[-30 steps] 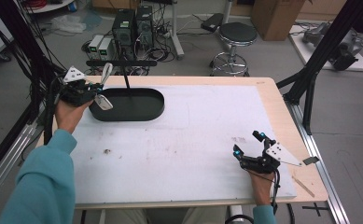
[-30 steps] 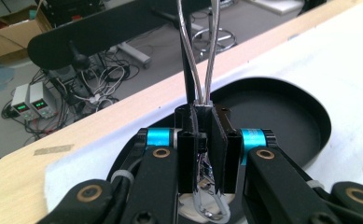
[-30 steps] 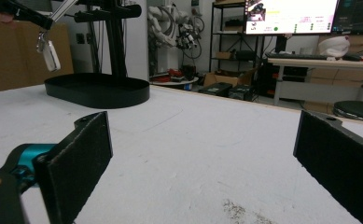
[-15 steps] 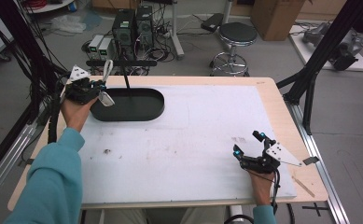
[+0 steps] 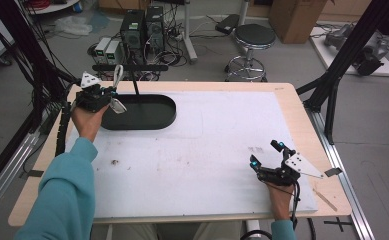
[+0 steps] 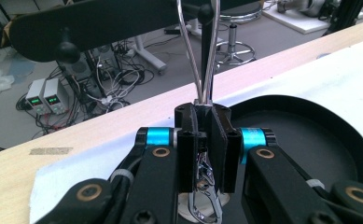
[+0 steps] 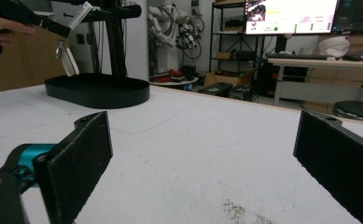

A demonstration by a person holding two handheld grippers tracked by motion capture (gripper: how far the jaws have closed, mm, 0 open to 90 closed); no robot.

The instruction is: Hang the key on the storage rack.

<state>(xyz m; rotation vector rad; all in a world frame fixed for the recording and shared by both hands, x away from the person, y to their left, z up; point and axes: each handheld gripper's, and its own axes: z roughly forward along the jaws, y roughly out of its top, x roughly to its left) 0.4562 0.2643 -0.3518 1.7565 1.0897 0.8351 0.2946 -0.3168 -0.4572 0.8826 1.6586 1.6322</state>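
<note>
At the near edge of the table, the right gripper rested low over the white mat with its jaws spread wide and nothing between them; in the right gripper view the two black pads stood well apart over bare mat. It looked idle, well apart from the work. Farther back, at the left rear corner, the left gripper was held above the near left end of the black oval tray, its jaws pinched narrow on a silver carabiner. In the left gripper view the metal loop rose from between the pads, while the clip's lower part hung beneath them. Just behind it stood the black post rising from the tray, with a crossbar carrying round-tipped pegs overhead. The step in hand seemed to be hanging the carabiner on that rack: the clip was lifted and carried near the post, but not yet hooked on anything. The next move would probably call for raising the loop to a peg, lining its opening up with the tip and sliding it on before the jaws let go. Beyond the table stood a stool and electronics on the floor.
</note>
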